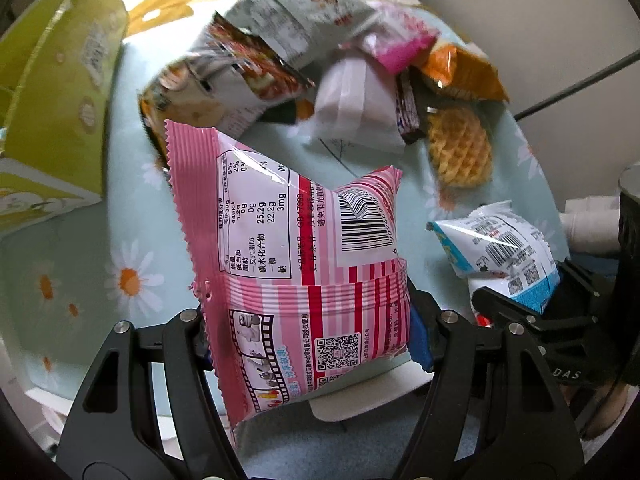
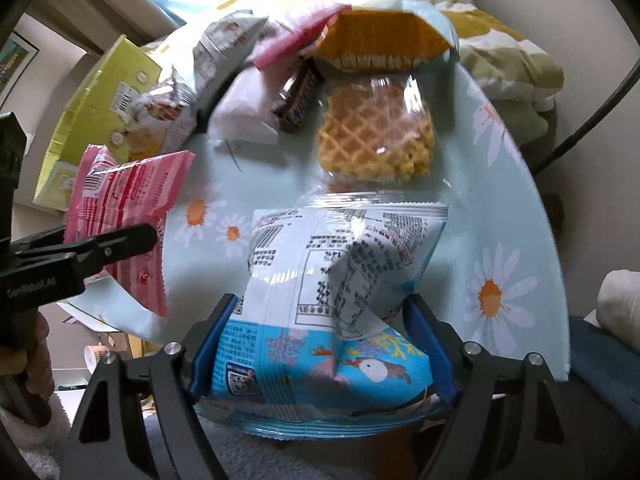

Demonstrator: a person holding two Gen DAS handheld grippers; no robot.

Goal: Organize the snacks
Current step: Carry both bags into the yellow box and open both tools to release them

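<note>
My left gripper [image 1: 310,328] is shut on a pink striped snack packet [image 1: 296,240] and holds it above the round daisy-print table [image 1: 132,280]; the packet also shows in the right wrist view [image 2: 120,204]. My right gripper [image 2: 322,344] is shut on a blue and white snack packet [image 2: 332,292], seen too in the left wrist view [image 1: 500,248]. A pile of snacks lies at the far side: a waffle packet [image 2: 376,136], an orange packet [image 2: 380,40], a grey packet [image 1: 288,20], a white packet [image 1: 356,100].
A yellow-green cardboard box [image 1: 52,92] stands open at the left of the table, also in the right wrist view [image 2: 100,96]. A floral cushion [image 2: 508,64] lies beyond the table. A black cable [image 2: 592,120] runs at the right.
</note>
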